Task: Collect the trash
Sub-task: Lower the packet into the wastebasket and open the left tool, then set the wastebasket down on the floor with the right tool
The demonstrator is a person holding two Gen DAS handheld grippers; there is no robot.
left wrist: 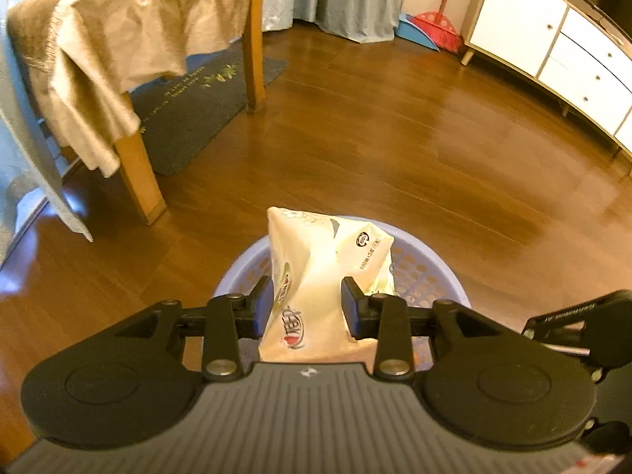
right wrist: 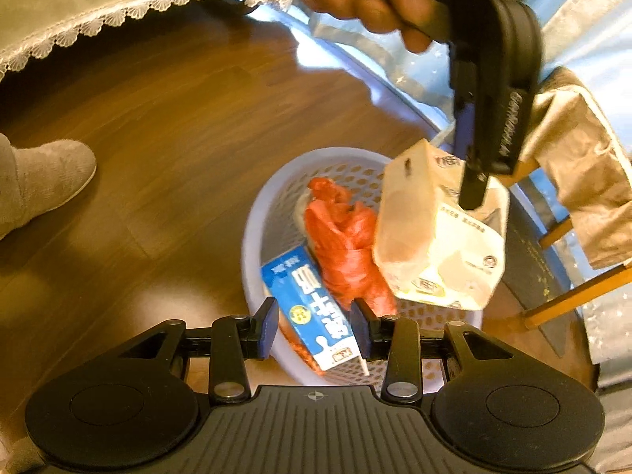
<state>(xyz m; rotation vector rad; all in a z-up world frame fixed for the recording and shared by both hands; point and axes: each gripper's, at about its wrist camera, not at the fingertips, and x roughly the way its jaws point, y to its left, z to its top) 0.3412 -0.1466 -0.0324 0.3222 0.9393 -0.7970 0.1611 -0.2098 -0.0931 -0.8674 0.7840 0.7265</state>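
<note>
Currently your left gripper (left wrist: 306,296) has the tissue pack (left wrist: 328,276) between its part-open jaws above the lavender basket (right wrist: 252,245). Your right gripper (right wrist: 314,322) stands narrowly open, empty, over the blue carton (right wrist: 312,308) in that basket.

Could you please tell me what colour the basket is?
Pale lavender-blue basket; right wrist view shows it best.

The left gripper (left wrist: 306,296) points steeply downward, and its two black fingers (left wrist: 351,296) stand a little apart with the cream tissue pack (left wrist: 312,276) between them; if the pads press on it I cannot tell. The person's hand (right wrist: 379,4) grips the handle of this gripper from above. The right gripper (right wrist: 314,322) also tilts down, with its jaws parted and nothing pressed between them.
</note>
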